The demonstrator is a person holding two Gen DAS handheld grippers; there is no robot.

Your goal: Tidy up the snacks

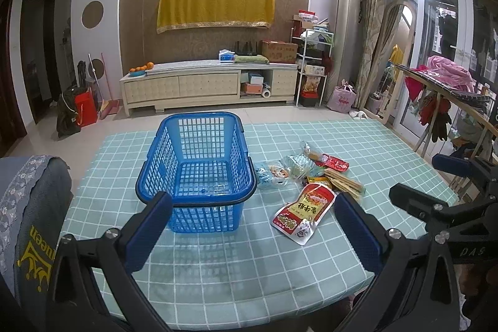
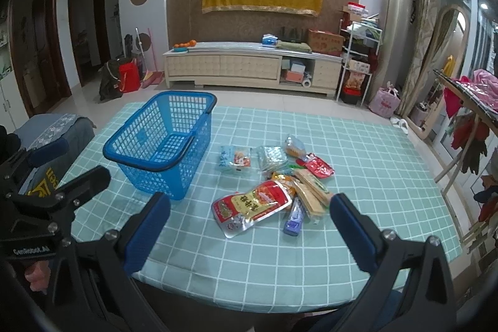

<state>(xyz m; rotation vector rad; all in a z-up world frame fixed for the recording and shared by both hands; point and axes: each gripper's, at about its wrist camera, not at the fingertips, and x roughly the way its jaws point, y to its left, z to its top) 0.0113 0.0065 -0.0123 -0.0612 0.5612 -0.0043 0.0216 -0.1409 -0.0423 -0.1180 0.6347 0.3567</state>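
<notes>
An empty blue plastic basket [image 1: 193, 157] [image 2: 162, 142] stands on the teal checked tablecloth [image 1: 218, 263] [image 2: 373, 151]. To its right lies a pile of snack packets: a large red and yellow pouch [image 1: 303, 212] [image 2: 252, 206], a small red packet [image 1: 334, 162] [image 2: 317, 167], tan stick packs [image 1: 344, 182] [image 2: 311, 192], a purple packet [image 2: 294, 218] and clear wrapped ones [image 1: 274, 173] [image 2: 235, 159]. My left gripper [image 1: 252, 226] hovers open near the basket's front. My right gripper [image 2: 249, 226] is open just short of the large pouch. Neither holds anything.
A chair back with a grey embroidered cover [image 1: 28, 220] [image 2: 53, 129] stands at the table's left edge. Beyond the table are a cream TV cabinet [image 1: 208, 84], a shelf rack [image 1: 312, 67] and a clothes rack [image 1: 445, 89] on the right.
</notes>
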